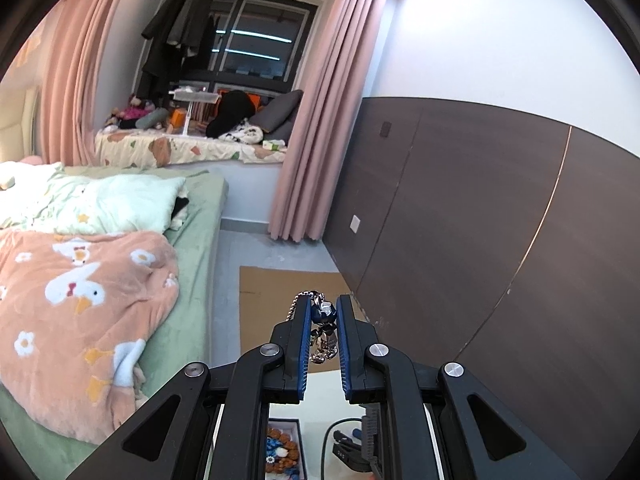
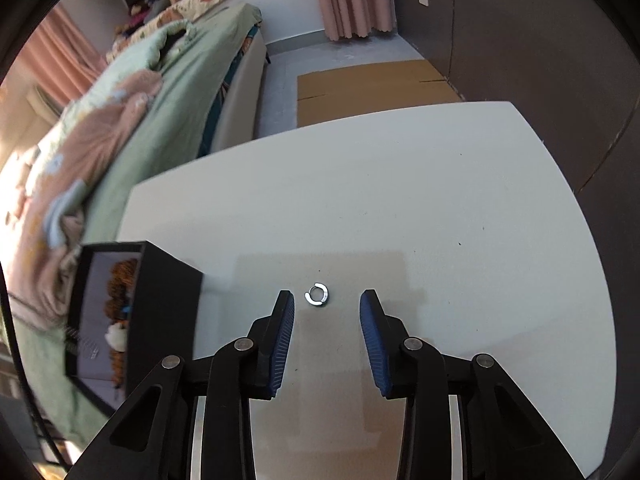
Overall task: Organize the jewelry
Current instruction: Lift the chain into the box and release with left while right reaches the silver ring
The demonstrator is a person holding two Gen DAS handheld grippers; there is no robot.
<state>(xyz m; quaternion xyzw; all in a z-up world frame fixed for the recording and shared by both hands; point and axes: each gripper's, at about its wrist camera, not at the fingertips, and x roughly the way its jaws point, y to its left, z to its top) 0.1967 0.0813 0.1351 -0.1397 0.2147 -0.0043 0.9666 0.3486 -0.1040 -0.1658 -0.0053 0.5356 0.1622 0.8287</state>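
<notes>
A small silver ring (image 2: 316, 294) lies flat on the white bench (image 2: 440, 208), just ahead of the right gripper (image 2: 327, 300), whose spread fingers straddle it. The left gripper (image 1: 323, 312) — raised clear — pinches a silver chain (image 1: 325, 330); the black jewelry box (image 2: 160, 300) sits left.

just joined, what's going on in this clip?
A person is sorting jewelry with a handheld gripper in each hand. The left gripper is shut on a silver chain and holds it up in the air, above a box of beaded pieces. The right gripper is open and hovers low over the white table, lined up on a small silver ring that lies between its fingers. The black box stands at the table's left edge.
</notes>
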